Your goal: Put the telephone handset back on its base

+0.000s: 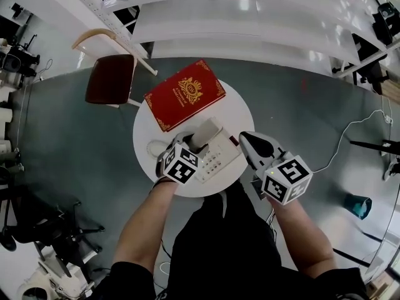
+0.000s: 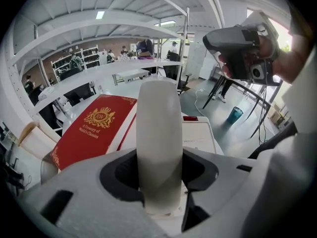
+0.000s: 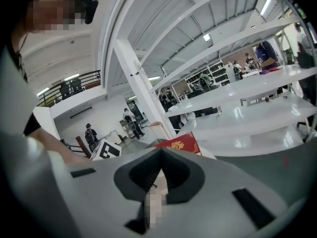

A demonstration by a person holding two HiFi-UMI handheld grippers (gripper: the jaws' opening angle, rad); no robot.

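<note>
Handset (image 2: 159,148): smooth off-white plastic, rounded bar, clamped crosswise between the left gripper's (image 2: 159,180) jaws. It sits tilted over the left side of the white keypad base (image 1: 219,161); seating unclear. Round white tabletop (image 1: 147,133). Glossy red book (image 1: 184,94) with gold crest lies beside the base. Right gripper (image 3: 159,152): jaws together, empty.

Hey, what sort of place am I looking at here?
Probably a big open lab or workshop, not a home: long white benches, equipment stands and a cable on the grey floor, shelving racks behind.
</note>
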